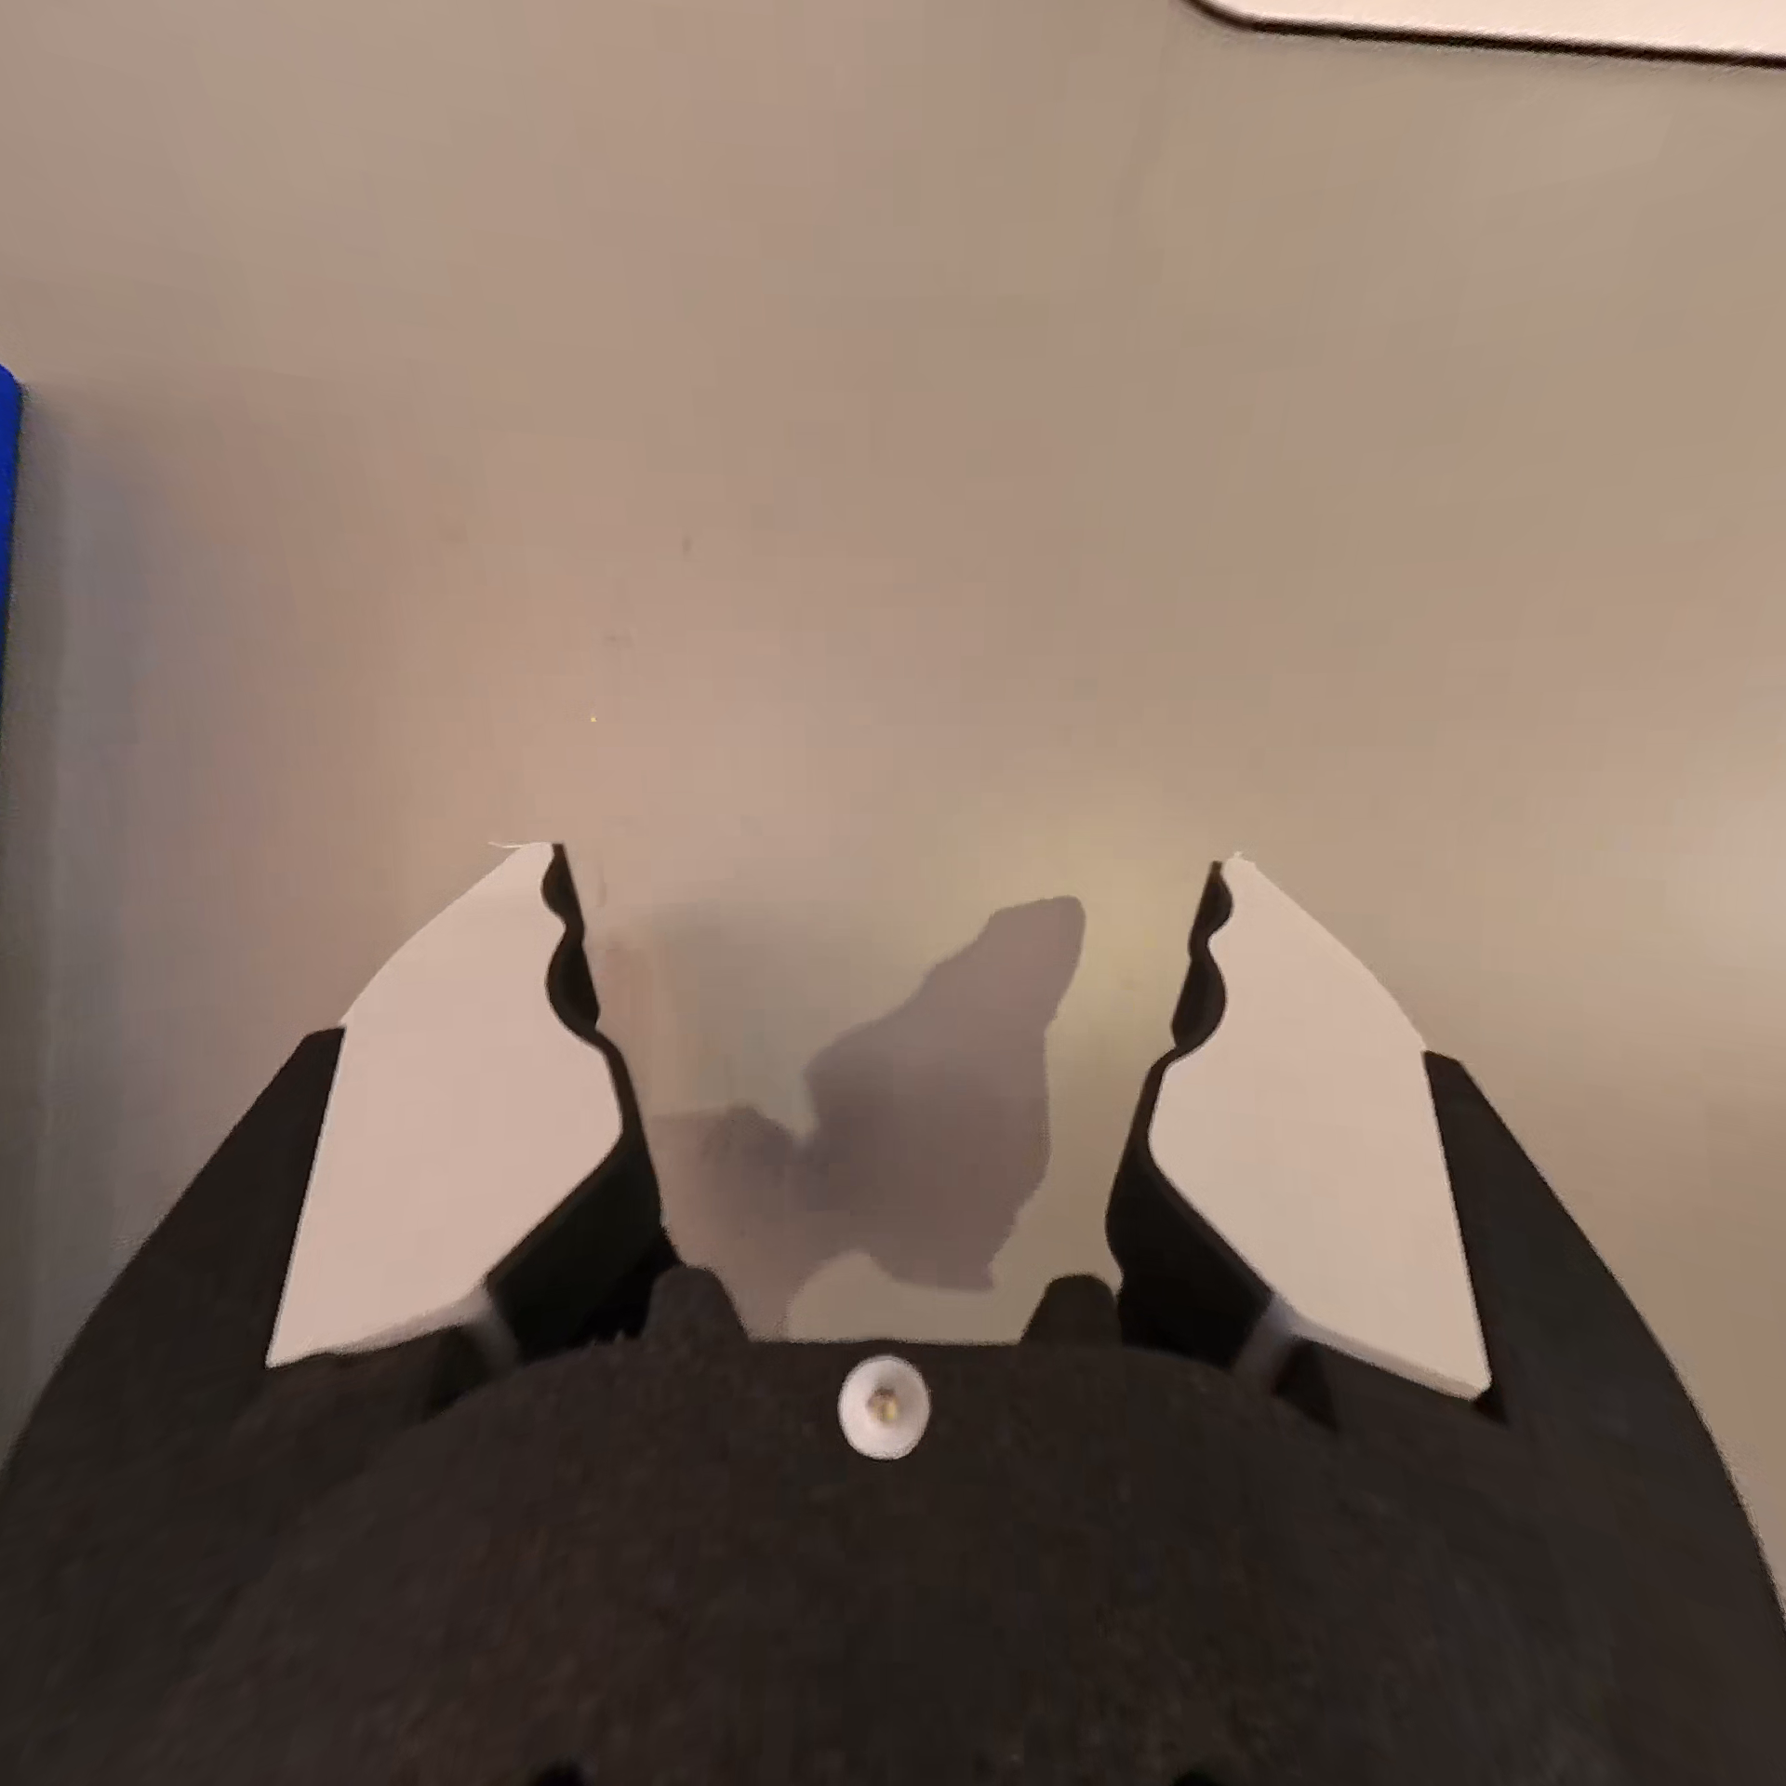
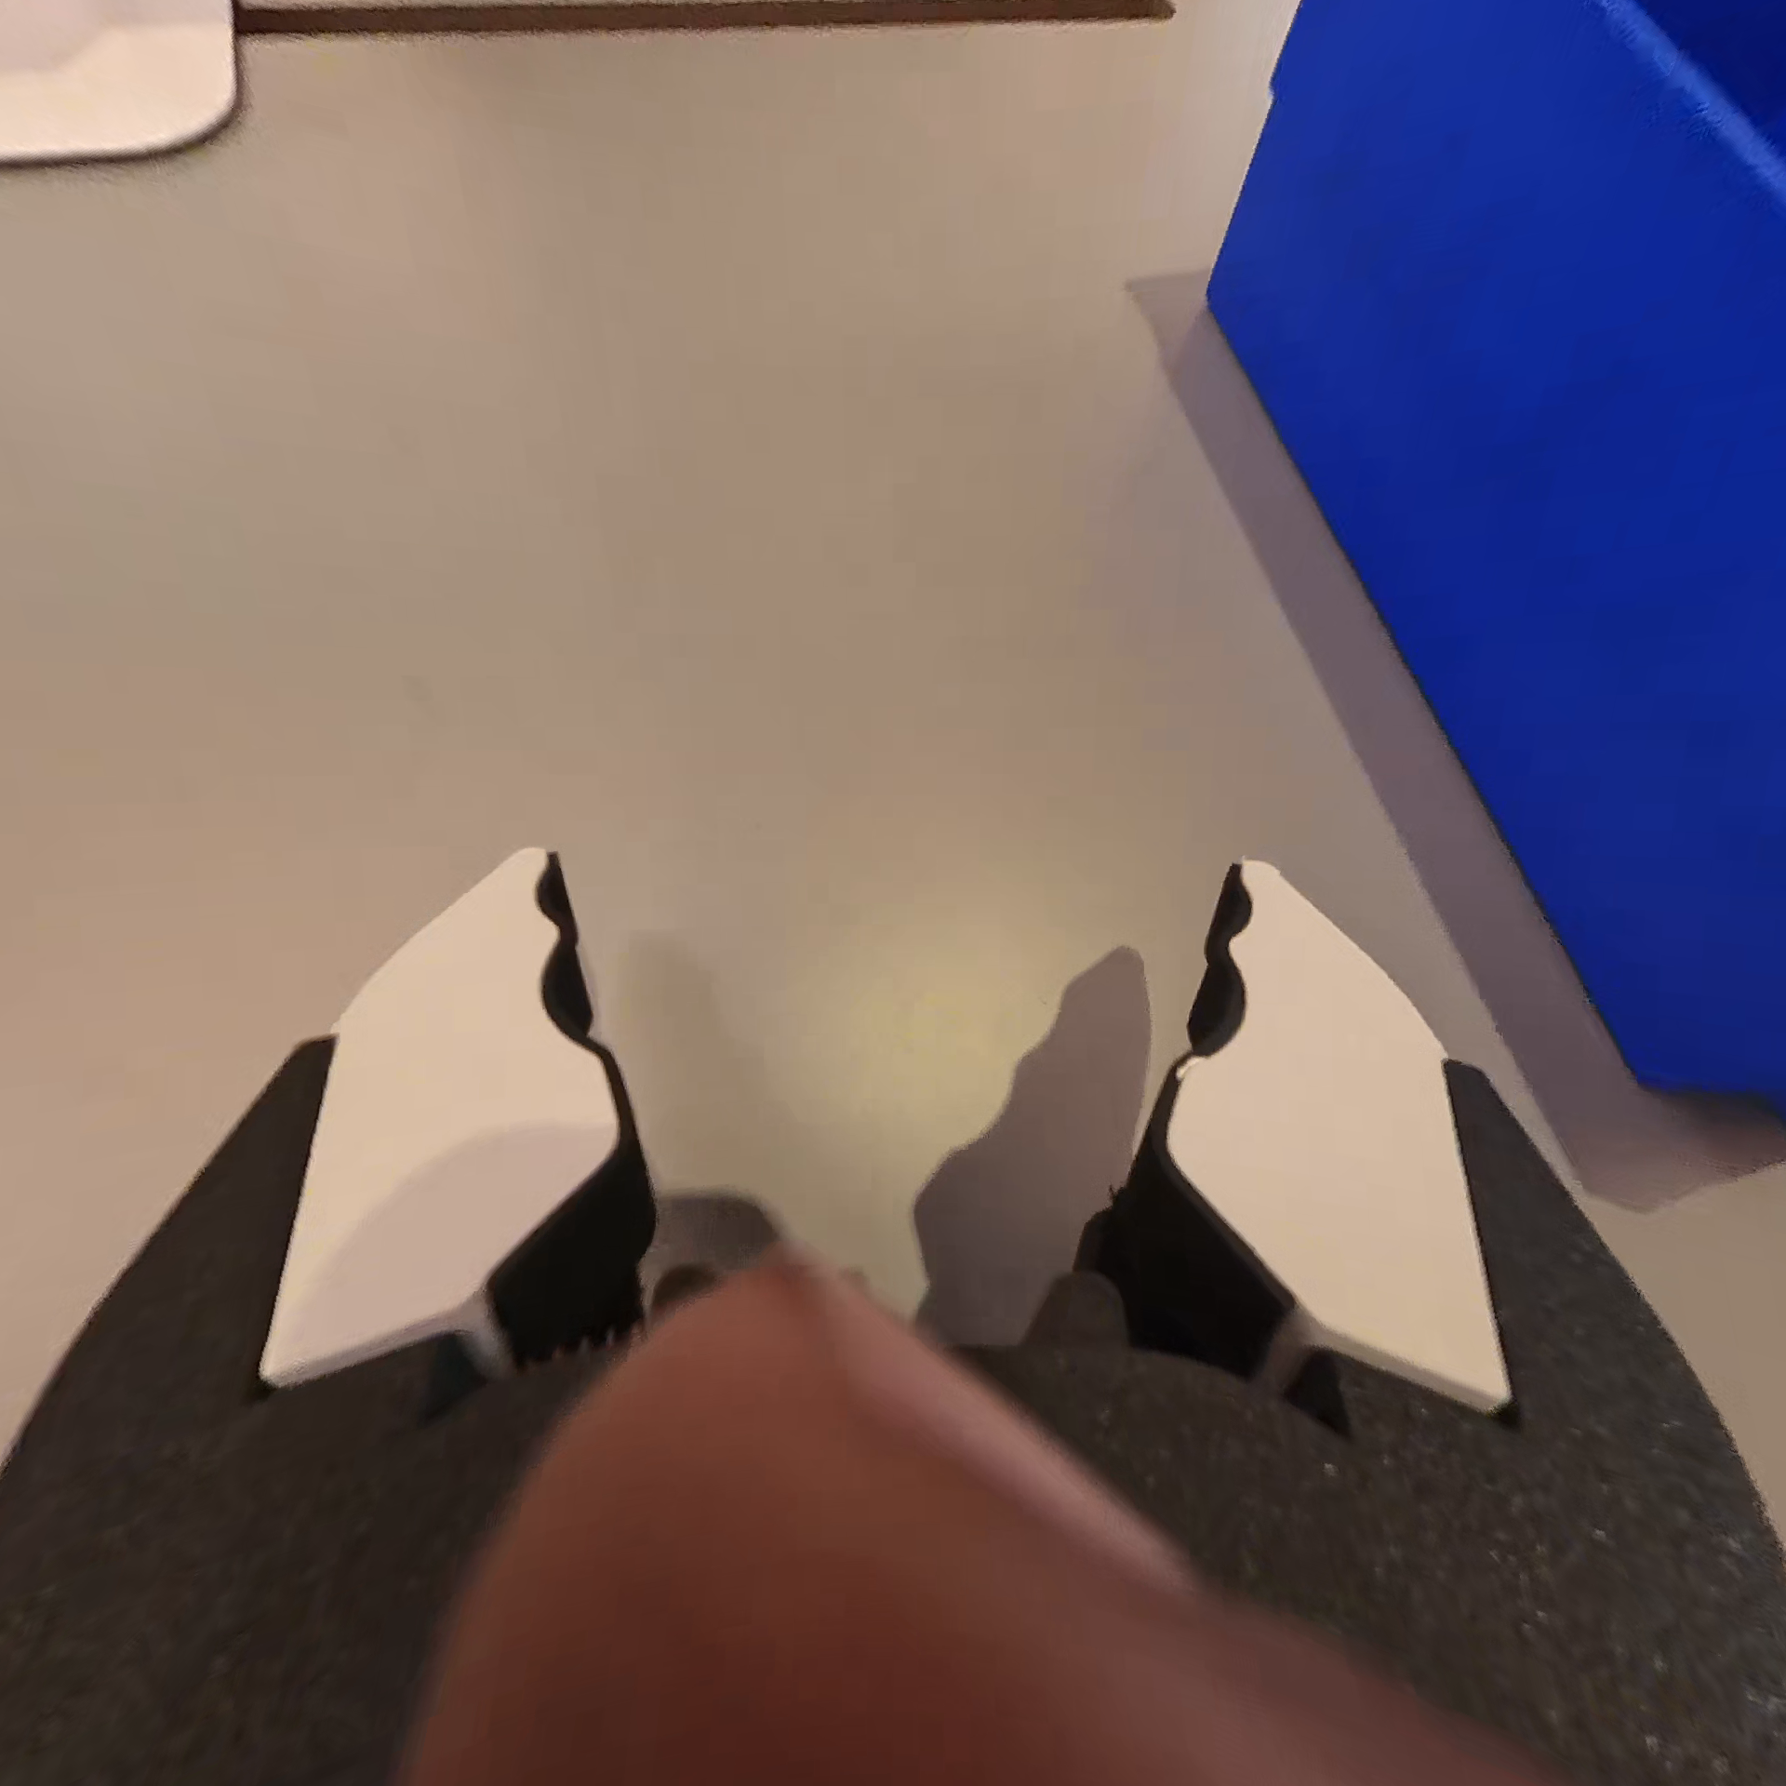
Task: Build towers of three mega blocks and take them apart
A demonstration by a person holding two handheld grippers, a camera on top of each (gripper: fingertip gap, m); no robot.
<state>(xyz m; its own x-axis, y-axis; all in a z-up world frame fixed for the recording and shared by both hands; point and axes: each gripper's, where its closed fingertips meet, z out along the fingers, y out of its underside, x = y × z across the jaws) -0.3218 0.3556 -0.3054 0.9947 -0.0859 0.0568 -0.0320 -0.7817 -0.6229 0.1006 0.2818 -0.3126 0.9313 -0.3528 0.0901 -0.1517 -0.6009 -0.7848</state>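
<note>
No mega blocks show in either view. My left gripper point(image 1: 889, 855) is open and empty over the bare grey table point(image 1: 870, 483). My right gripper point(image 2: 894, 860) is open and empty over the same grey table point(image 2: 676, 483). A blue bin point(image 2: 1546, 483) stands to the right of my right gripper, and its inside is hidden. A thin blue strip point(image 1: 8, 599) shows at the left edge of the left wrist view. A blurred finger point(image 2: 821, 1546) covers the lower middle of the right wrist view.
A white rounded flat object point(image 1: 1546, 24) lies at the top right of the left wrist view. A white rounded object point(image 2: 106, 77) lies at the top left of the right wrist view, next to a dark brown edge point(image 2: 676, 14).
</note>
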